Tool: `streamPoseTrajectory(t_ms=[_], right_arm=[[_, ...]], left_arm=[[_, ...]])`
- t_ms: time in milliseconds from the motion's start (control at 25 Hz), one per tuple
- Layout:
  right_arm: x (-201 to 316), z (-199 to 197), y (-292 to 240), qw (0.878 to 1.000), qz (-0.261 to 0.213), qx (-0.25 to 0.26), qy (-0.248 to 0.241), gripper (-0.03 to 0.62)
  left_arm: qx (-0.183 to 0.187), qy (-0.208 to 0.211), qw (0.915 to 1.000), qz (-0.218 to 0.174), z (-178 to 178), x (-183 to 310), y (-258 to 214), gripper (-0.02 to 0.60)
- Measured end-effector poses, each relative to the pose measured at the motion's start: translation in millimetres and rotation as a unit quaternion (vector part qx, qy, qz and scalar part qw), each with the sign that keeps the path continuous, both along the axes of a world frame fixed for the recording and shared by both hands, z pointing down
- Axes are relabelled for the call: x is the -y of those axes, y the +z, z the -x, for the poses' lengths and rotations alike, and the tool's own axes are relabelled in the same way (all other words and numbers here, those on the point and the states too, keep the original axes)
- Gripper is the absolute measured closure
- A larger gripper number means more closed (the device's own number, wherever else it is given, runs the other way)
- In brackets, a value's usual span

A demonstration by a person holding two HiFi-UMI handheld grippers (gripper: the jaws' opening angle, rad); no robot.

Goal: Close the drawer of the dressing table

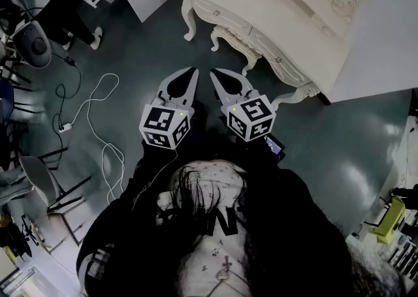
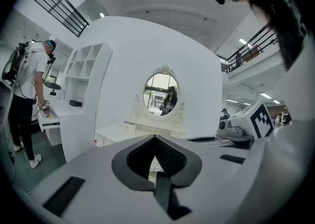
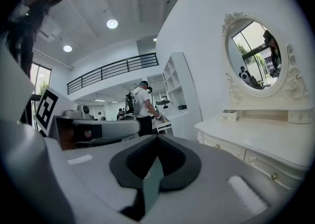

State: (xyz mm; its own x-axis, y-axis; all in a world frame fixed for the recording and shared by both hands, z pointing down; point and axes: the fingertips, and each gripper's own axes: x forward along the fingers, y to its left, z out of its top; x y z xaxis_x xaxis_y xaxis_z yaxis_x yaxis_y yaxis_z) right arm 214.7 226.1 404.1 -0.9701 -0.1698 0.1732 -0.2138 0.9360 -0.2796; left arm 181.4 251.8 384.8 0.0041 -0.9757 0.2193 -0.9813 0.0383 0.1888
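1. The dressing table (image 1: 287,21) stood against the white wall at the upper right of the head view. Its drawer fronts (image 3: 224,145) with small knobs ran along the near edge. From these views I could not tell which of them stood out from the rest.
2. The long front edge of the table ran on a slant in the head view, from upper left to lower right. A closing push would probably have to go across that line, away from the person and to the right.
3. The oval mirror (image 3: 253,53) rose behind the table top, and a small white box (image 3: 230,115) sat on the top below it.
4. A strip of bare dark floor (image 1: 130,41) lay between the table's curved legs and both tools, so neither touched the furniture.
5. The right gripper (image 1: 214,76) pointed at the table's left end and was the nearer one. In its own view the table filled the right side, close by. Its jaws were together at the tips with nothing between them.
6. The left gripper (image 1: 191,74) was held just beside the right one, on the side away from the table. Its jaws were likewise together and empty.
7. By my judgement the right gripper was better placed for the push, and the approach was not yet made.
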Motion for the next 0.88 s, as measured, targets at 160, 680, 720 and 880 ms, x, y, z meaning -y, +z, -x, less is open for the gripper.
streamPoseTrajectory(t_ms=[160,680,720,880], right_arm=[[5,3,1,1.000,0.002,0.001,0.000,0.585],[40,16,2,0.999,0.024,0.016,0.017,0.585],[45,17,2,0.999,0.024,0.016,0.020,0.585],[65,27,1,0.999,0.026,0.016,0.029,0.585]], left_arm=[[0.001,0.001,1.0000,0.004,2,5,1,0.586],[0.004,0.007,0.9999,0.015,20,37,4,0.586],[0.004,0.009,0.9998,0.015,23,41,4,0.586],[0.003,0.018,0.9997,0.016,34,62,4,0.586]])
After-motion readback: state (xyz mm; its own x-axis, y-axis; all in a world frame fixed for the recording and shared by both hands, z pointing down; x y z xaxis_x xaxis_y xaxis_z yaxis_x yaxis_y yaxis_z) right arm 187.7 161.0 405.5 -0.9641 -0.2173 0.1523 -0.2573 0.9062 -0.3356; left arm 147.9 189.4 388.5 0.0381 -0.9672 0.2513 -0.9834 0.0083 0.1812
